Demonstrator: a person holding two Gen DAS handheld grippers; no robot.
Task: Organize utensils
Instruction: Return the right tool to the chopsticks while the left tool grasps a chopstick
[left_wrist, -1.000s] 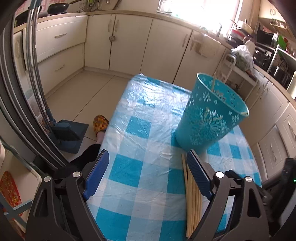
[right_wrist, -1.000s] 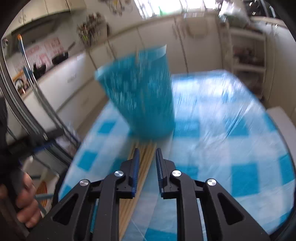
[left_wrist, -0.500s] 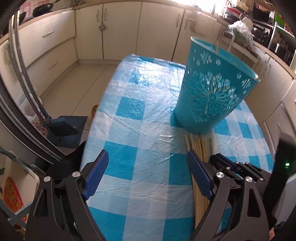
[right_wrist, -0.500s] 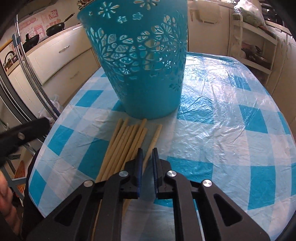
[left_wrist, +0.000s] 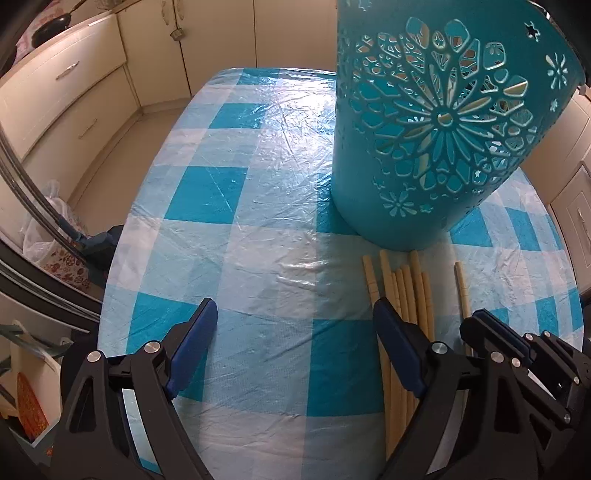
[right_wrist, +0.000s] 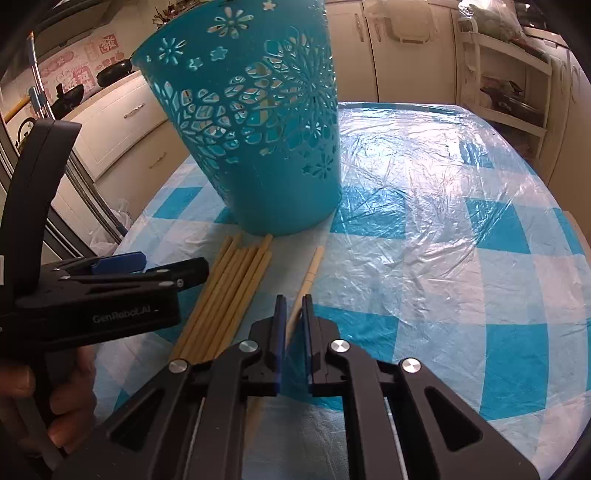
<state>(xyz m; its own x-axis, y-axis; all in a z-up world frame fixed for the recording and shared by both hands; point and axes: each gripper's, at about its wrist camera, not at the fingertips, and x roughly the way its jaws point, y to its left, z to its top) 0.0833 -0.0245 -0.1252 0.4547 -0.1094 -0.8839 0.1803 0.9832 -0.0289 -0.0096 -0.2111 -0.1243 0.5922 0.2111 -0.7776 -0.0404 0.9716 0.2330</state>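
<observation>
Teal basket (right_wrist: 258, 122) (contents unclear) upright.

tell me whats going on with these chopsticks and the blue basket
A person holds a gripper in each hand over a checked table. The right gripper is shut on a single chopstick lying apart from the bundle by the teal basket. The left gripper hovers open, holding nothing.

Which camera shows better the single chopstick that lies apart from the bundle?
The right wrist view: the single chopstick runs unobstructed up to the right gripper. In the left wrist view, the right gripper's body hides its near part.
</observation>
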